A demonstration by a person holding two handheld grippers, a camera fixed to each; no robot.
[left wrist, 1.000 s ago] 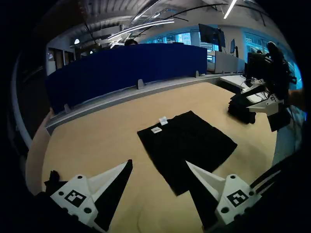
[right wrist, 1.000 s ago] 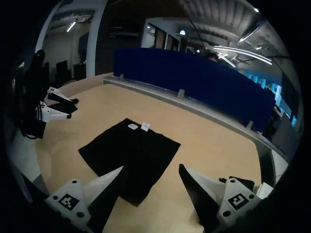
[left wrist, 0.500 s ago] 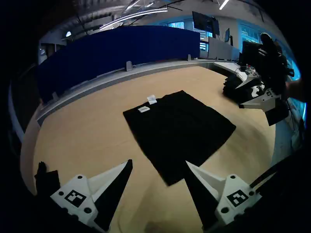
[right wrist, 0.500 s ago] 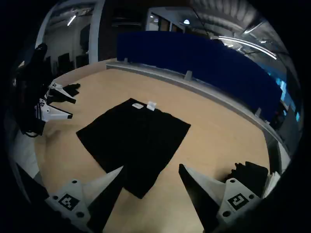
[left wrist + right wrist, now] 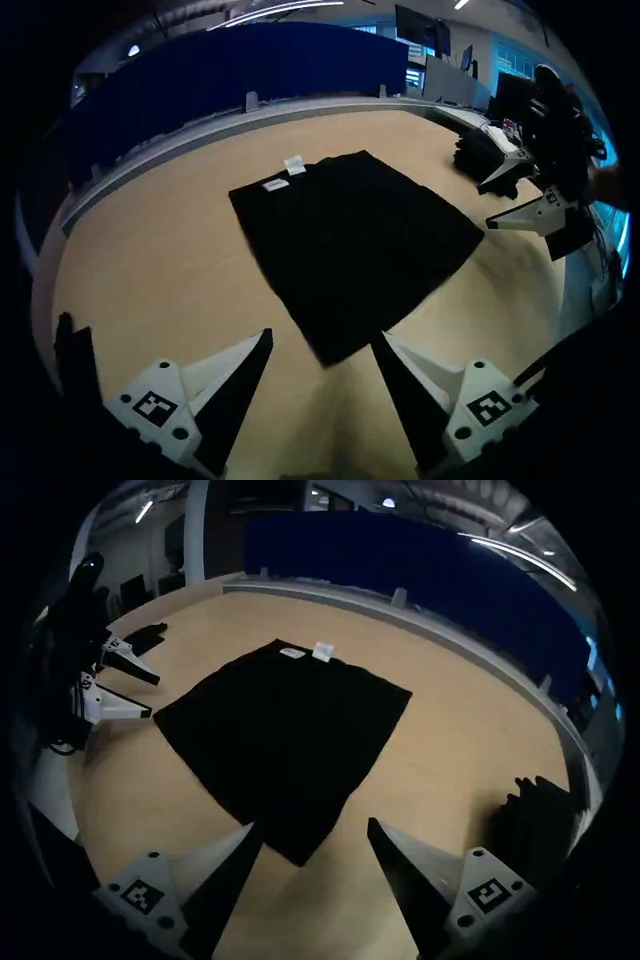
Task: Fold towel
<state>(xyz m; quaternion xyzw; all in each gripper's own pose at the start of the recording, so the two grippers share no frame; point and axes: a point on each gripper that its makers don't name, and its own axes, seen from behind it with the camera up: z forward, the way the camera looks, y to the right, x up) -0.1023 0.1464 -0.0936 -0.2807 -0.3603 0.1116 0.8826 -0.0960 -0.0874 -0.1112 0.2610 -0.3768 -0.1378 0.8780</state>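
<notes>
black towel [image 5: 352, 232] lies flat on bench [image 5: 160, 240]: soft matte rectangle, two small white tags [image 5: 286, 174] at far edge. bench smooth pale wood. your left tongs [image 5: 322, 336] open, empty; your right tongs [image 5: 310, 824] open, empty. towel's near corner shows between both pairs of white pointed tips.

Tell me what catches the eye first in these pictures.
A black towel lies spread flat in the middle of the wooden table, two white tags at its far edge. The left claw and right claw hover open, each near a towel corner; a blue partition stands behind.
</notes>
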